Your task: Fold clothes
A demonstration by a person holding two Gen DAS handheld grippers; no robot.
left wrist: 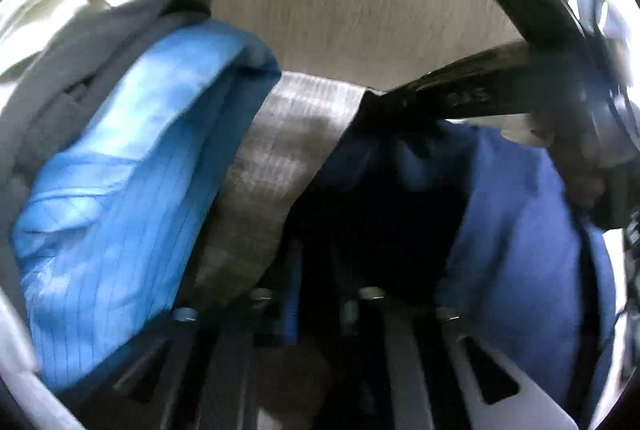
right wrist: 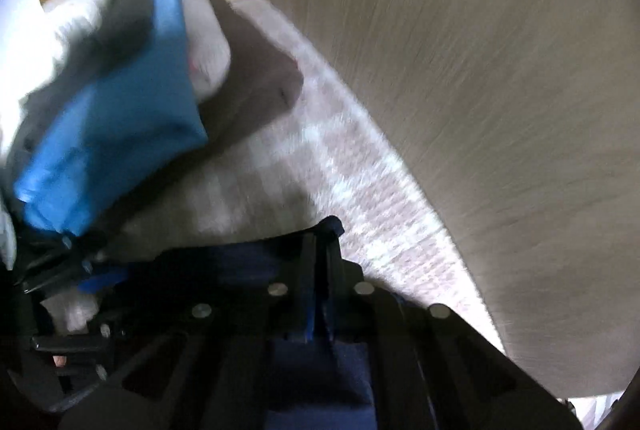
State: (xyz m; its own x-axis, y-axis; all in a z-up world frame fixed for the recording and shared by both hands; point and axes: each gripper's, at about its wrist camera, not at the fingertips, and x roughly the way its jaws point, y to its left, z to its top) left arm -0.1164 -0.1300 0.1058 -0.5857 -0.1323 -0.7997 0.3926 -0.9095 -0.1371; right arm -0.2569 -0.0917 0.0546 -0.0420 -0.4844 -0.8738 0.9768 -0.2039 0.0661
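A dark blue garment [left wrist: 520, 230] hangs bunched in front of me in the left wrist view, its middle in deep shadow. My left gripper [left wrist: 316, 294] sits low in that view with its jaws close together and a strip of blue cloth pinched between them; the fingertips are hidden in the dark fabric. My right gripper [left wrist: 400, 102] reaches in from the upper right and grips the garment's top edge. In the right wrist view the right gripper [right wrist: 320, 234] is shut, with blue cloth squeezed between its fingers, and the garment [right wrist: 320, 370] lies under them.
A stack of folded clothes, white, grey and light blue [left wrist: 120, 190] [right wrist: 120, 110], sits to the left on a checked beige cover [left wrist: 288, 150] [right wrist: 320, 170]. A brown folded piece [right wrist: 248, 78] lies beside it. A pale wood-grain panel [right wrist: 480, 70] rises behind.
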